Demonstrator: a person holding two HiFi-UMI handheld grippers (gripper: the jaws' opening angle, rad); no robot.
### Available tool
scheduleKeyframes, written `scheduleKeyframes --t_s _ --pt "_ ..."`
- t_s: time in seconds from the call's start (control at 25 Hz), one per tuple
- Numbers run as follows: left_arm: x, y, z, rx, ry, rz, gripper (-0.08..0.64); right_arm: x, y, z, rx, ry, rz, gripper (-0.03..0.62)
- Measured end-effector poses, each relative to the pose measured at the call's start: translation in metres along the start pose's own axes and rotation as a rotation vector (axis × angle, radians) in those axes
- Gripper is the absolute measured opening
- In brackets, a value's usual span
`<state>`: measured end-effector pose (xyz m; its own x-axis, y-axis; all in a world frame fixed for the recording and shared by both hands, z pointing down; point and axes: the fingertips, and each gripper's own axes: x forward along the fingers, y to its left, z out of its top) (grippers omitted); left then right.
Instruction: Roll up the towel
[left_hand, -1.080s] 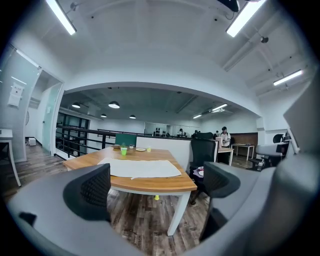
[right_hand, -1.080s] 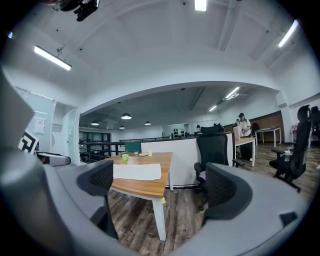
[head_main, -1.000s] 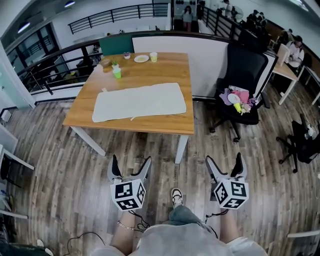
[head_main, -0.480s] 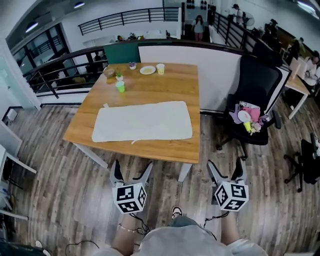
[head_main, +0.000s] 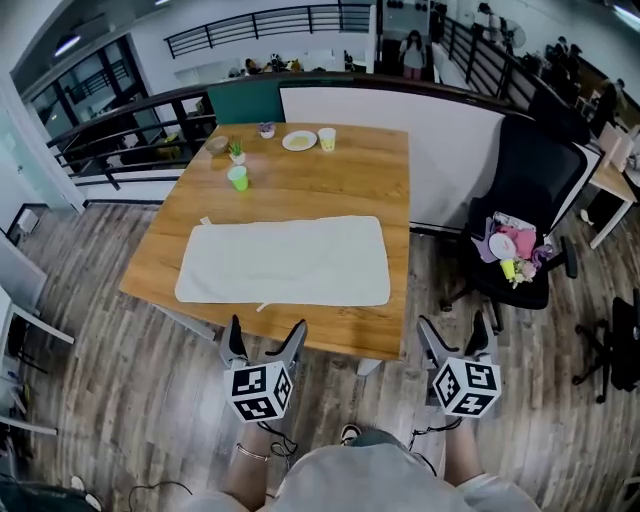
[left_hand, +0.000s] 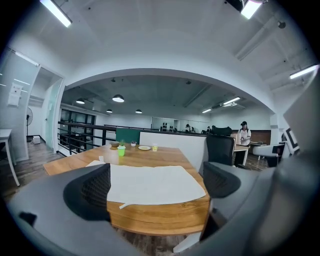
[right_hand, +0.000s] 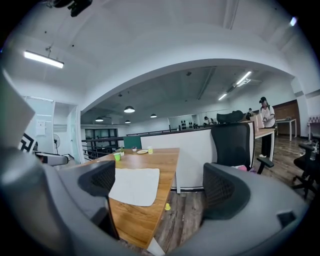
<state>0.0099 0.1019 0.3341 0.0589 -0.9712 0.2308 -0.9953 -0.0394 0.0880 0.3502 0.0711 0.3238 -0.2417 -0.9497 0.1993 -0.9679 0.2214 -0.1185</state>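
- Lying flat and fully spread, the white towel (head_main: 285, 262) covers the near half of the wooden table (head_main: 345, 180).
- I have the left gripper (head_main: 265, 338) and right gripper (head_main: 452, 332) just short of the table's near edge, clear of the towel, both with jaws spread wide and nothing between them.
- On the far end stand a green cup (head_main: 237, 177), a plate (head_main: 299, 141) and a pale cup (head_main: 327, 138).
- A black office chair (head_main: 535, 190) stands to the right; the small yellow thing (right_hand: 167, 206) on the floor may be a cup.
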Motion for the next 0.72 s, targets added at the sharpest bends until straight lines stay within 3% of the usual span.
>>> scheduleKeyframes --t_s 0.44,0.72 --pt "0.052 0.021 0.002 0.005 0.038 -0.005 0.566 0.061 0.010 -0.011 0.013 0.059 0.026 0.548" --pt "0.110 0.051 0.016 0.037 0.035 -0.079 0.566 0.101 0.016 -0.011 0.050 0.035 -0.066 0.545"
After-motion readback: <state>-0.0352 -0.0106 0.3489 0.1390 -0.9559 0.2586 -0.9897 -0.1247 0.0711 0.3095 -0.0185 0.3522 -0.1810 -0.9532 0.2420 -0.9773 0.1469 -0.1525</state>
